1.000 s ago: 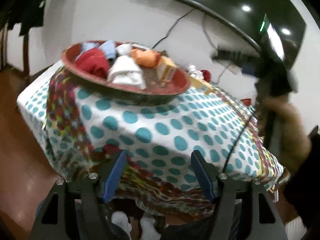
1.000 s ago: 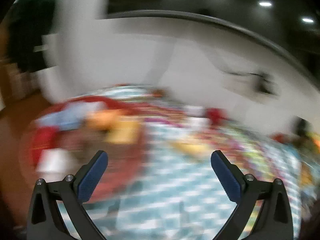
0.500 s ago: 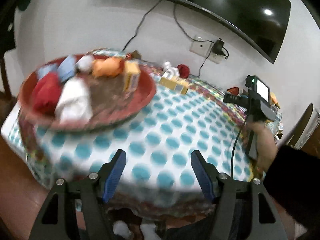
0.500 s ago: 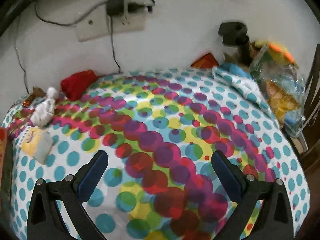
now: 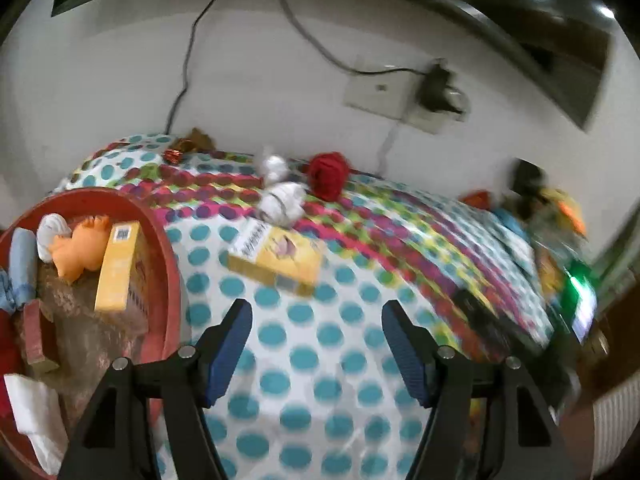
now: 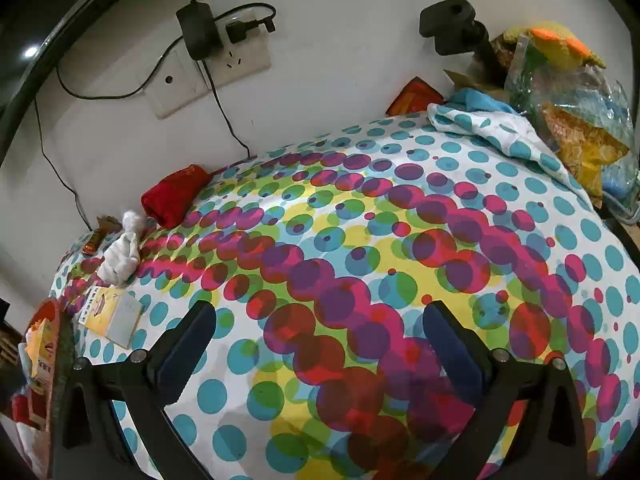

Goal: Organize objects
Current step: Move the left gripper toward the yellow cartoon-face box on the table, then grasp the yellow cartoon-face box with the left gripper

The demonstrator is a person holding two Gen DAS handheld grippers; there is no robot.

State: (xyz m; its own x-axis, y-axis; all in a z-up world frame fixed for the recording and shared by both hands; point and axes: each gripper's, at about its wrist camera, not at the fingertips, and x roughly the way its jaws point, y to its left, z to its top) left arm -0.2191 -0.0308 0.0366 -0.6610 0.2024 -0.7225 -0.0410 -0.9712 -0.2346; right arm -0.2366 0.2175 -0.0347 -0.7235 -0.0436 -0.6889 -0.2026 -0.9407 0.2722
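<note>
The left tool [image 5: 316,344] hangs empty with jaws apart; the yellow box [image 5: 276,260] lies just ahead, slightly left, flat on the spotted tabletop [image 5: 320,360], long axis slanting across the jaws. The right tool [image 6: 320,344], also open and empty, sits far off to its right, so the left looks nearer. Beyond: white cloth [image 5: 280,200], red bundle [image 5: 328,174], the red basket [image 5: 168,264] at left, then the wall socket [image 5: 384,96].

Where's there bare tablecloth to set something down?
The widest free patch is the middle of the tablecloth, right of the yellow box and short of the bunched cloth. It is crowded along the wall: red cloth, white rag. The red basket is full.
</note>
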